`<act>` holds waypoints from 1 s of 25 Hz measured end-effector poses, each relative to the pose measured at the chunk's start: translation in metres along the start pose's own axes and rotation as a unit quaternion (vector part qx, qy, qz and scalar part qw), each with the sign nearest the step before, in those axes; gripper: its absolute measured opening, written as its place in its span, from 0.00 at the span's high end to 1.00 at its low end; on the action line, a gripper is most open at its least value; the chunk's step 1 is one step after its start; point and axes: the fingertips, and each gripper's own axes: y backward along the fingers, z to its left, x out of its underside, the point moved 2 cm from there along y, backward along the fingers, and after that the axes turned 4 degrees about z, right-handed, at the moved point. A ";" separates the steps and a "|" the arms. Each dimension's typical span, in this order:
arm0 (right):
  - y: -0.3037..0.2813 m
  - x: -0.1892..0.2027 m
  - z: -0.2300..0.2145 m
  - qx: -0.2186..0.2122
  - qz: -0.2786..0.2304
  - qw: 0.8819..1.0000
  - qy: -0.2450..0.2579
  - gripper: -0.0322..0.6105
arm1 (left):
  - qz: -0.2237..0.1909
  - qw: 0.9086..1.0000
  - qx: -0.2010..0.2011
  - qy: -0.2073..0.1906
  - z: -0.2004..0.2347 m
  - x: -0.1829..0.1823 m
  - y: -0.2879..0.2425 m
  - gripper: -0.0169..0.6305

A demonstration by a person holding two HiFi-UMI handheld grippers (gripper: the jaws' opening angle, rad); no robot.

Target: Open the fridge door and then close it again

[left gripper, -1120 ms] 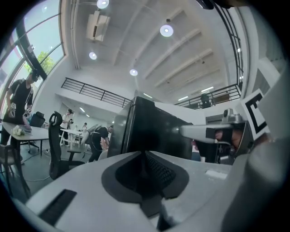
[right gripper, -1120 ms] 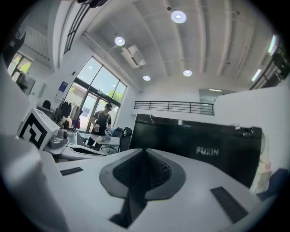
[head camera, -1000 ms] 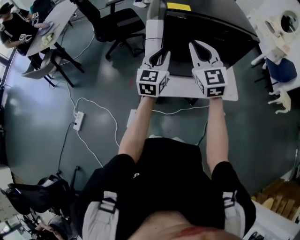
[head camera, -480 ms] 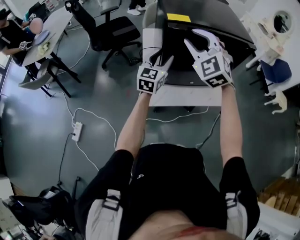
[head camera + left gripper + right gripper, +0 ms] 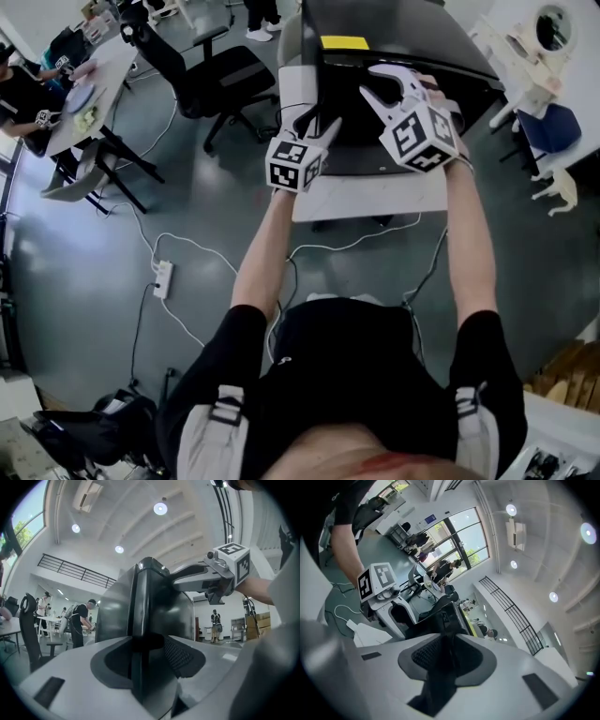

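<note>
Two grippers, one fridge [image 5: 403, 47], one white board [image 5: 375, 199] under it, one office chair [image 5: 225, 67], one power strip [image 5: 163, 278]. Fridge: black, ahead of the person, at the head view's top centre.

Left gripper [image 5: 315, 122]: at the fridge's left front corner, jaws just been opening, now spread wide and released. Vertical edge between them, pads not pressing it.

Right gripper [image 5: 377, 81]: lying over the top front edge, jaws just been closing, clenched on that dark edge.

Open floor to the left and on the near side, crossed by cables [image 5: 202, 246] trailing from the strip. Chair near the fridge's left flank. Table [image 5: 89, 80] with seated people farther left.
</note>
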 end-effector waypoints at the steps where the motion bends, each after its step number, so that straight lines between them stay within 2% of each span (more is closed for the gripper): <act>1: 0.001 0.000 -0.001 -0.005 0.000 1.000 -0.006 0.82 | -0.003 1.000 0.000 0.002 0.000 -0.001 0.000 0.67; 10: 0.004 -0.001 -0.002 -0.032 -0.004 0.999 -0.028 0.87 | 0.002 1.000 -0.015 0.014 -0.003 0.000 0.000 0.67; 14: 0.012 -0.003 -0.002 -0.032 -0.012 0.999 -0.030 0.87 | -0.004 1.000 -0.011 0.008 -0.009 -0.004 0.008 0.67; 25: 0.086 -0.003 0.032 -0.038 -0.068 0.997 -0.022 0.85 | -0.023 0.999 -0.037 0.012 -0.085 0.007 0.062 0.72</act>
